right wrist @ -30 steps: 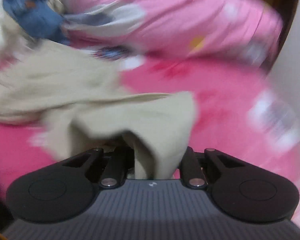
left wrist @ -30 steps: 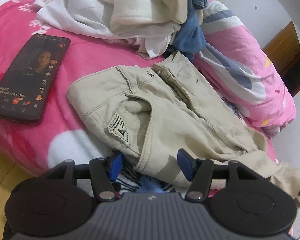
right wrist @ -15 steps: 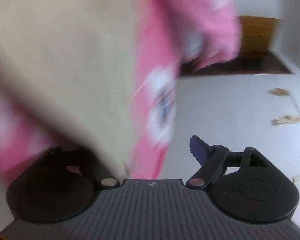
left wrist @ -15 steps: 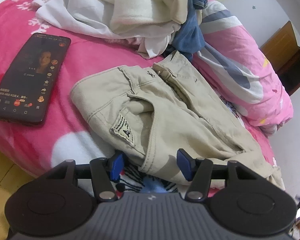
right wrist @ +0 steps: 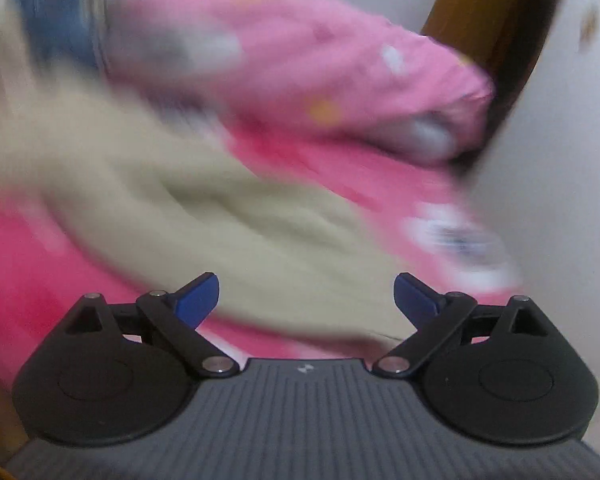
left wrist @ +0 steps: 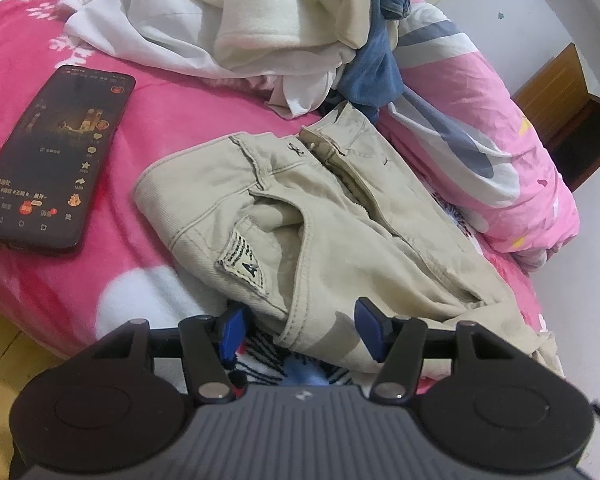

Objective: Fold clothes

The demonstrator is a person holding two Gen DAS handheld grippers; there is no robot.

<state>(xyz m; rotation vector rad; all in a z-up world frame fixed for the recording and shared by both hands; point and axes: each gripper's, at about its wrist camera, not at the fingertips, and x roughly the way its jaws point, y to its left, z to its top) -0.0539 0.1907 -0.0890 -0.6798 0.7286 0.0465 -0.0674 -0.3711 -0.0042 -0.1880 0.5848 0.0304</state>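
Khaki trousers (left wrist: pixel 320 208) lie spread on the pink bed sheet (left wrist: pixel 180 112), waistband toward the back, a triangular label on the near pocket. My left gripper (left wrist: pixel 300 312) sits at their near edge. Its jaws are opening slightly, and the hem lies between the blue pads (left wrist: pixel 234 330) without being pressed. In the blurred right wrist view the same trousers (right wrist: pixel 220 220) stretch ahead. My right gripper (right wrist: pixel 306 284) is opening wide above the cloth and grips nothing.
A phone (left wrist: pixel 56 152) with a lit screen lies on the bed to the left. A pile of clothes (left wrist: pixel 260 12) fills the back. A rolled pink quilt (left wrist: pixel 480 140) borders the right. Wooden floor (left wrist: pixel 0 360) shows below the bed's edge at the left.
My right gripper has let go of the khaki trouser leg, opened wide and swung sideways. The leg now lies flatter on the bed. The left gripper has stayed put.
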